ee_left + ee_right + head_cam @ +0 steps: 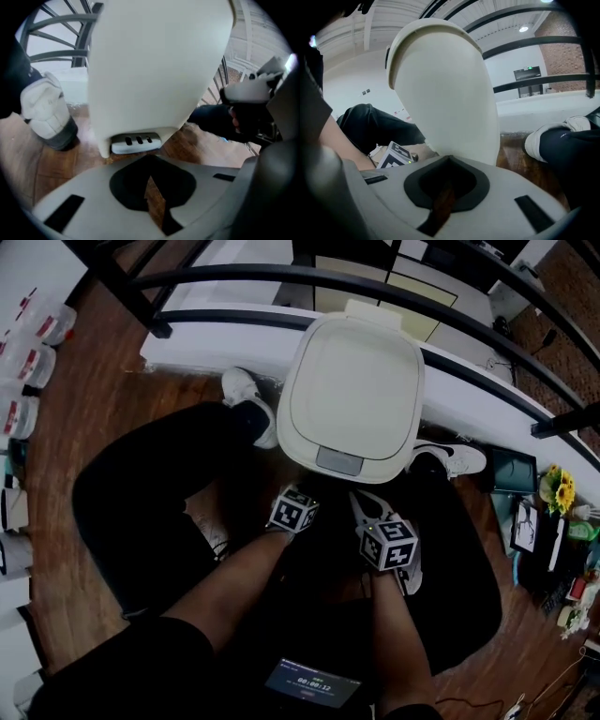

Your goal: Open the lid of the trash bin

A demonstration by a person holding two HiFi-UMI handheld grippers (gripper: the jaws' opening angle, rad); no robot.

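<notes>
Closest to me, a small dark screen with glowing digits [312, 682] sits at the bottom edge of the head view. Moving right from the left white sneaker [246, 390], my left gripper [294, 507] hovers just in front of the cream plastic trash bin [150, 70], its jaws drawn to a narrow slit with nothing between them. That bin stands on the brown wooden floor [94, 427] between both shoes, its rounded-square lid [352, 390] down and its grey button strip [136, 142] facing me. My right gripper [386, 538] sits beside the left one, near the bin's front, jaws likewise pinched narrow and empty, with the right white sneaker [459, 458] beyond it
</notes>
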